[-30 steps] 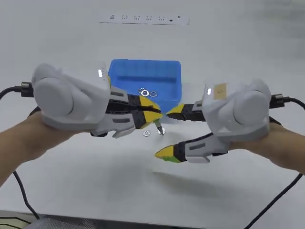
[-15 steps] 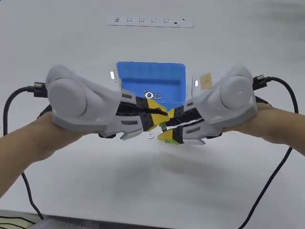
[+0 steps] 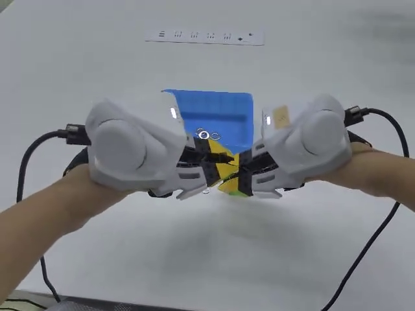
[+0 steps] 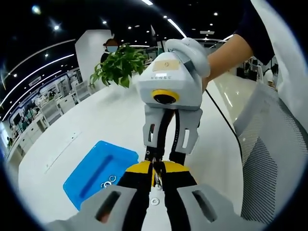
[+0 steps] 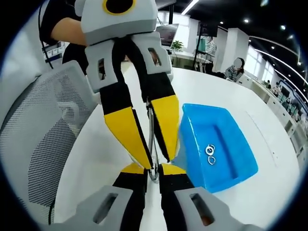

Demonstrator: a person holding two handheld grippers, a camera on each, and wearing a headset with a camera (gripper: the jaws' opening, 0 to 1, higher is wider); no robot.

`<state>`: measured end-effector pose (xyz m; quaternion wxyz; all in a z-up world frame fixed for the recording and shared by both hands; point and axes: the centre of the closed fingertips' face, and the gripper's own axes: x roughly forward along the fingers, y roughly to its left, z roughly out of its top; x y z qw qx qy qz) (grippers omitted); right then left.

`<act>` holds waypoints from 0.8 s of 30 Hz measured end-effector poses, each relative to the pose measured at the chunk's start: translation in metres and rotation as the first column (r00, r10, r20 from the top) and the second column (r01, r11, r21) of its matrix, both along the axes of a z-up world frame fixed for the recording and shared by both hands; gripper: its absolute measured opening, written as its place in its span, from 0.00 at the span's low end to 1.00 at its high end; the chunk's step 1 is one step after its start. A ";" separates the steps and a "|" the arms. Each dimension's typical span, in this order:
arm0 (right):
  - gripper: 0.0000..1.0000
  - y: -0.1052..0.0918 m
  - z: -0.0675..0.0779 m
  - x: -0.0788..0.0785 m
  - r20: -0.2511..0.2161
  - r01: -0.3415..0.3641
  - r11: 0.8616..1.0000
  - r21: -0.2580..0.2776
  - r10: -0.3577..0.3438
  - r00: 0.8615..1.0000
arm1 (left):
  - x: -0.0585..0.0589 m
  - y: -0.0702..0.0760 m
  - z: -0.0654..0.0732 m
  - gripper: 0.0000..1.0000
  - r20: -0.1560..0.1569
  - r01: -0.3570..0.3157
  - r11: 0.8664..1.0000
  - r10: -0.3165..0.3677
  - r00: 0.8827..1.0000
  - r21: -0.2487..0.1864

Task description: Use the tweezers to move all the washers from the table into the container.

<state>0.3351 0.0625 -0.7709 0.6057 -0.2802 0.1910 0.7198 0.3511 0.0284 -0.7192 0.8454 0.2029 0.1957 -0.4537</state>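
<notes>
The tweezers (image 5: 152, 137) stand tips-down just in front of the container (image 5: 230, 126), clamped between the yellow pads of the left gripper (image 4: 154, 176). The right gripper (image 5: 154, 171) meets it nose to nose. Its jaws are drawn nearly together around the same thin blades, lower down, so it looks pinched onto them too.

My reading is that one gripper carries the tool while the other supplies the squeeze the blades need to nip a washer (a single two-jaw gripper would struggle to hold and close tweezers at once). A loose washer (image 4: 154, 201) lies on the table (image 3: 194, 253) right under the meeting tips, on the near side of the container, so this is probably the pick-up. Whether the tips have it yet is hidden.

A few washers (image 5: 210, 153) already lie inside the container, close to its near wall.

Well beyond the container's far side lies a white strip (image 3: 204, 37) with a row of dark marks, too small to read. A tan sticker (image 3: 281, 117) on the right gripper's housing carries a mark I cannot make out.
</notes>
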 end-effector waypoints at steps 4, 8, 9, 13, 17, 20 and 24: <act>0.10 0.001 0.004 -0.002 0.003 0.002 1.000 0.007 -0.002 1.000 | 0.000 -0.001 0.019 0.25 0.002 -0.054 0.993 0.055 0.998 -0.106; 0.10 0.002 0.008 -0.003 -0.001 0.009 1.000 0.016 -0.009 1.000 | -0.004 0.012 0.023 0.28 0.011 -0.091 0.991 0.093 0.996 -0.098; 0.10 0.002 0.009 -0.003 -0.002 0.011 1.000 0.019 -0.011 1.000 | -0.006 0.014 0.024 0.28 0.007 -0.096 0.991 0.097 0.995 -0.099; 0.10 0.005 0.022 -0.005 -0.018 0.032 0.998 0.051 -0.031 0.999 | -0.013 0.020 0.045 0.34 -0.007 -0.161 0.963 0.163 0.987 -0.217; 0.10 0.009 0.037 -0.005 -0.025 0.051 0.995 0.083 -0.049 0.998 | -0.018 0.029 0.063 0.42 -0.010 -0.213 0.928 0.221 0.975 -0.307; 0.10 0.012 0.052 -0.004 -0.025 0.067 0.991 0.114 -0.064 0.998 | -0.026 0.038 0.068 0.49 -0.010 -0.236 0.917 0.246 0.969 -0.322; 0.10 0.017 0.070 -0.001 -0.017 0.078 0.985 0.151 -0.077 0.997 | -0.035 0.052 0.064 0.56 -0.008 -0.270 0.917 0.280 0.960 -0.294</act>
